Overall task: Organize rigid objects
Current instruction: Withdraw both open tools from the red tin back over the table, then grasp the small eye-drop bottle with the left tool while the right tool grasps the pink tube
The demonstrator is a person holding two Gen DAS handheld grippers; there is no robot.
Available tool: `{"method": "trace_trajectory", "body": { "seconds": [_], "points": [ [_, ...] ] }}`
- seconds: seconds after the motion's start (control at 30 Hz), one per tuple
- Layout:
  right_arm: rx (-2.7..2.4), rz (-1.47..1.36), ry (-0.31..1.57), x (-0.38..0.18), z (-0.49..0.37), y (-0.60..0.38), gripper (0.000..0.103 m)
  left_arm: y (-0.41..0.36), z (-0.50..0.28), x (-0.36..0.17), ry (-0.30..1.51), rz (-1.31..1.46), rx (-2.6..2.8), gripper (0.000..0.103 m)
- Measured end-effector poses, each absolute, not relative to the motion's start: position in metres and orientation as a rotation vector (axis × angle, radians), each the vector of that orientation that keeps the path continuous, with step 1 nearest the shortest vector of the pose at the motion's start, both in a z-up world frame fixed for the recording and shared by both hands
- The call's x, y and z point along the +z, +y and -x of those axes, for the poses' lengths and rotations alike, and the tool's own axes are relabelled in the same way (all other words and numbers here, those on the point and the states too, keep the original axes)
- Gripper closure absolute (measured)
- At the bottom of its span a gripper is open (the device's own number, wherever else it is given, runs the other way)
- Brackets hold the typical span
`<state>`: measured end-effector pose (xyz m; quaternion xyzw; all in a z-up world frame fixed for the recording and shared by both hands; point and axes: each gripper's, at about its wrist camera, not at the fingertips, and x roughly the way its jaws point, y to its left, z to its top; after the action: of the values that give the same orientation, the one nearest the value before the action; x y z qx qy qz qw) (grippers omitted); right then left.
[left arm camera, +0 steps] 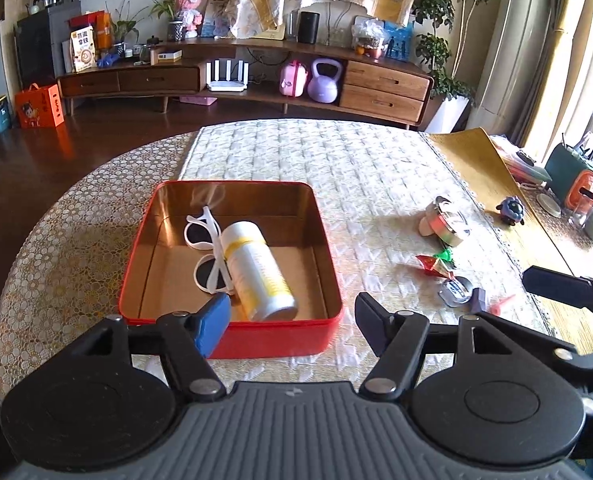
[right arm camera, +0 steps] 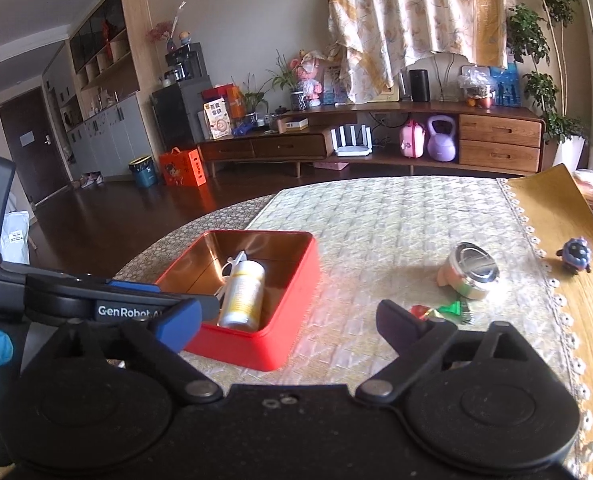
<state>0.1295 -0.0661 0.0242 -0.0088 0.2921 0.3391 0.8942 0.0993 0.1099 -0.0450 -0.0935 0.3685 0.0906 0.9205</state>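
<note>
A red tin box [left arm camera: 280, 338] [right arm camera: 296, 292] sits on the quilted table mat. Inside it lie white sunglasses [left arm camera: 206, 250] and a white bottle with yellow print [left arm camera: 258, 270] [right arm camera: 243, 294] on its side. My left gripper [left arm camera: 292, 322] hovers open over the box's near rim, nothing between its fingers. My right gripper [right arm camera: 290, 322] is open too, near the box's right corner, empty. To the right on the mat lie a small round metal tin [left arm camera: 444, 222] [right arm camera: 472, 272], red and green wrapped pieces [left arm camera: 436, 262] [right arm camera: 440, 310] and a clear-lidded piece [left arm camera: 454, 290].
A small blue toy figure [left arm camera: 511, 210] [right arm camera: 575, 255] stands on the yellow runner at the right. Cups and a green holder [left arm camera: 568, 174] crowd the far right table edge. The round table's edge curves off at the left, over dark floor. A long wooden sideboard [left arm camera: 256, 76] stands beyond.
</note>
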Motion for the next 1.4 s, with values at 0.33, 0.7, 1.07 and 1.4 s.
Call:
{"method": "trace_trajectory", "body": {
  "seconds": [0.33, 0.7, 1.07, 1.4],
  "points": [
    [0.592, 0.015, 0.596, 0.012, -0.135, -0.123, 0.001, 0.071, -0.112, -0.048, 0.748, 0.158, 0.11, 0.023],
    [0.516, 0.043, 0.646, -0.019, -0.154, -0.164, 0.001, 0.027, -0.139, -0.055, 0.728, 0.109, 0.028, 0.017],
    [0.49, 0.082, 0.699, -0.048, -0.181, -0.18, 0.001, -0.004, -0.177, -0.08, 0.779, 0.11, -0.051, 0.0],
    [0.47, 0.117, 0.746, -0.073, -0.208, -0.18, 0.004, -0.017, -0.213, -0.114, 0.854, 0.122, -0.061, 0.0]
  ]
}}
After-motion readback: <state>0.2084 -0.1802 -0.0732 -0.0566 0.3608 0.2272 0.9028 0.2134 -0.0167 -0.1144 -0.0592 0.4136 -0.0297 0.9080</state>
